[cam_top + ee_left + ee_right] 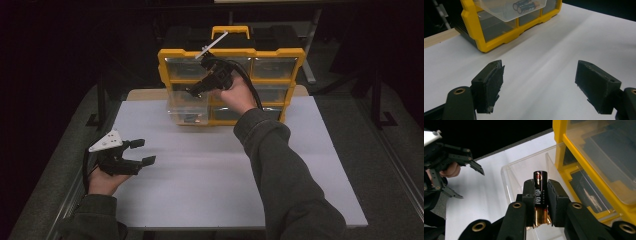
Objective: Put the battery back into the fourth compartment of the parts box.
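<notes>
Jaws of the right gripper (pixel 541 202) are clamped on a battery (pixel 540 192), pads flat against its black mid-body; copper-coloured end points back toward the hand, black end sticks out past the jaw tips; cell lies along the jaws, slightly off their centre line. Battery held above the clear drawer (pixel 524 177), pulled out from the yellow organiser (pixel 165 62) at the far edge of the white table (pixel 300 165); from the high view the right gripper (pixel 196 90) hangs over the left column of the cabinet.

Left gripper (pixel 142 152) rests low at the near left of the table; jaws wide apart, nothing between them. Its own view shows two batteries (pixel 525 5) lying side by side in the same drawer (pixel 499 11).

Handling, judged: cell is rigid, smooth-skinned, round; likely dense for its size but light for this grip. Main risk is rolling or pivoting between flat pads, since contact on a cylinder is narrow; present hold across the middle looks sound. Not fragile; a short drop into the drawer should do no harm, though it may roll against the two cells lying there. Drawer plastic is thin and glossy; best to lower the cell close to the floor before opening, long axis parallel to the others.
</notes>
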Demonstrator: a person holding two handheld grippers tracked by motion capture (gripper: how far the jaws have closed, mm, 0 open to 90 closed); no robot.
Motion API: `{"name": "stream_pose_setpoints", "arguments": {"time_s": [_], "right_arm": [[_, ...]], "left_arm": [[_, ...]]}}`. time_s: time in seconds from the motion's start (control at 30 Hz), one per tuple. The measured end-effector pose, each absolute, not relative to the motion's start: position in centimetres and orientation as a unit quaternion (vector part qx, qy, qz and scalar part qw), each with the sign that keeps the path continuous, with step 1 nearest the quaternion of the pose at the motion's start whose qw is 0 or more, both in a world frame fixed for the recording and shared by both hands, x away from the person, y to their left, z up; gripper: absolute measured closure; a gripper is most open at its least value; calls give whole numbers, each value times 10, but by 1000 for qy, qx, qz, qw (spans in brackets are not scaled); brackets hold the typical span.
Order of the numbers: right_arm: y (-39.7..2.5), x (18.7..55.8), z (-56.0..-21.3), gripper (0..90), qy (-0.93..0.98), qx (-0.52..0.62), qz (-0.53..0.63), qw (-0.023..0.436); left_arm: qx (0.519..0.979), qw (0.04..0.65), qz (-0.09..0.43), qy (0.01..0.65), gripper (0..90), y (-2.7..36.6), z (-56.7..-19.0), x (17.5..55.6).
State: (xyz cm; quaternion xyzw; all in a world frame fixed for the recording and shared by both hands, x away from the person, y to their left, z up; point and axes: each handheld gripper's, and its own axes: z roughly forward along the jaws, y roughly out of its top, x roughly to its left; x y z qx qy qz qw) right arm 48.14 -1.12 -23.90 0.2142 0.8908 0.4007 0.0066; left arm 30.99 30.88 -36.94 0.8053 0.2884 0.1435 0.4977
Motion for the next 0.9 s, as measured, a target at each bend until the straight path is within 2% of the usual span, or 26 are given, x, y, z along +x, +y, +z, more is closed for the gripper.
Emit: {"name": "stream_pose_setpoints", "arguments": {"time_s": [0.7, 0.9], "right_arm": [[4, 491, -261, 759, 904, 208, 374, 3], [6, 492, -266, 750, 905, 209, 370, -10]], "left_arm": [[807, 495, 144, 287, 217, 309, -369, 310], [806, 497, 144, 288, 217, 309, -369, 310]]}}
